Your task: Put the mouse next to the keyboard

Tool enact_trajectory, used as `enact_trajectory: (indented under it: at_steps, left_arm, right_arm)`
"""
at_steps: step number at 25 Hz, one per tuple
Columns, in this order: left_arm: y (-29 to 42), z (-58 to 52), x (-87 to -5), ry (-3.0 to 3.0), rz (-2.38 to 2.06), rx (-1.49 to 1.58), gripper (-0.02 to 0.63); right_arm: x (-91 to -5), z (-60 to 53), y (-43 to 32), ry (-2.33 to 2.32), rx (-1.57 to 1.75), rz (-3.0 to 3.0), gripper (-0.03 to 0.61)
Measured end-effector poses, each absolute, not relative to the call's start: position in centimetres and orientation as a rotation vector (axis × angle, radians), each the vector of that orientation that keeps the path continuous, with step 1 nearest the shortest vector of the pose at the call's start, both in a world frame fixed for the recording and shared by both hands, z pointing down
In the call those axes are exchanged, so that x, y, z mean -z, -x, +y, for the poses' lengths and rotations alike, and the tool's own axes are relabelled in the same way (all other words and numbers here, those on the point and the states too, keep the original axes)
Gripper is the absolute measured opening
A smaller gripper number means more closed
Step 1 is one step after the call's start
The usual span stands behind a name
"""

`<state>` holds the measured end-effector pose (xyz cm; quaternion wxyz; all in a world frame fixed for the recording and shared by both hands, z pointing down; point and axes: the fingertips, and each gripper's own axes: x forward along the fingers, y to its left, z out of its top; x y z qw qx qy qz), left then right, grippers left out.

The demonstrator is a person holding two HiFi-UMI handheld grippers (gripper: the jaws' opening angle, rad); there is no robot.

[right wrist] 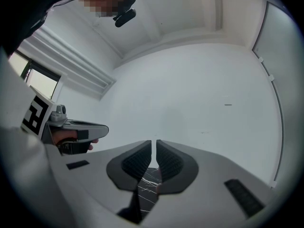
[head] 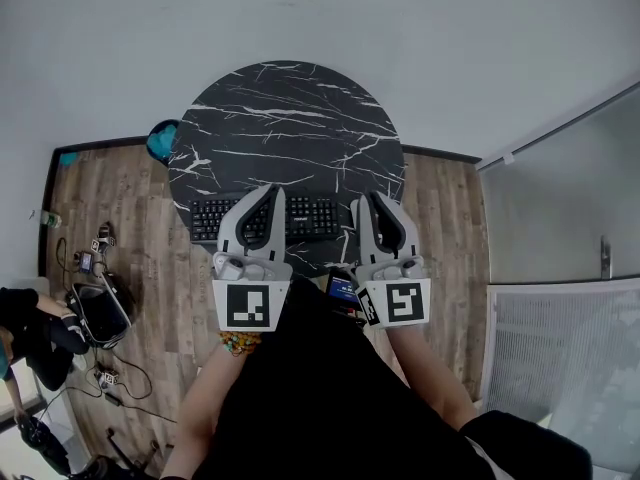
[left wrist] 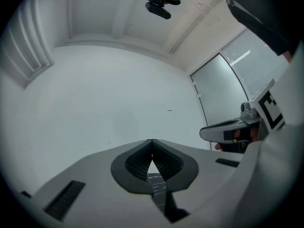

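Note:
A black keyboard [head: 310, 218] lies near the front edge of the round black marble table [head: 290, 118]. No mouse shows in any view. My left gripper [head: 275, 190] hovers over the keyboard's left half, and in its own view the left gripper [left wrist: 152, 144] has its jaws touching with nothing between them. My right gripper [head: 368, 196] hangs just right of the keyboard. In its own view the right gripper [right wrist: 154, 144] is shut to a hairline gap, empty. Both point level toward a white wall, with marble showing below the jaws.
A teal object [head: 160, 140] sits on the wooden floor behind the table's left side. Cables and a dark bag [head: 95, 313] lie on the floor at left. A small blue-lit item [head: 342, 288] shows by the table's front edge. A glass partition [head: 560, 198] stands at right.

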<state>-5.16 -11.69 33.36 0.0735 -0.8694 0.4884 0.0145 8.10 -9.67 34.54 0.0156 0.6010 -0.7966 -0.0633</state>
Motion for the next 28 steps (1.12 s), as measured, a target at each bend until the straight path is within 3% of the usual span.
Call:
enact_trajectory:
  at_steps: [28]
  left_arm:
    - [6.0,-11.9,-33.9,2.622,1.492,-0.041,0.012]
  right_arm:
    - [-35.3,-9.8,-7.1,-1.853,0.183,-2.473,0.049]
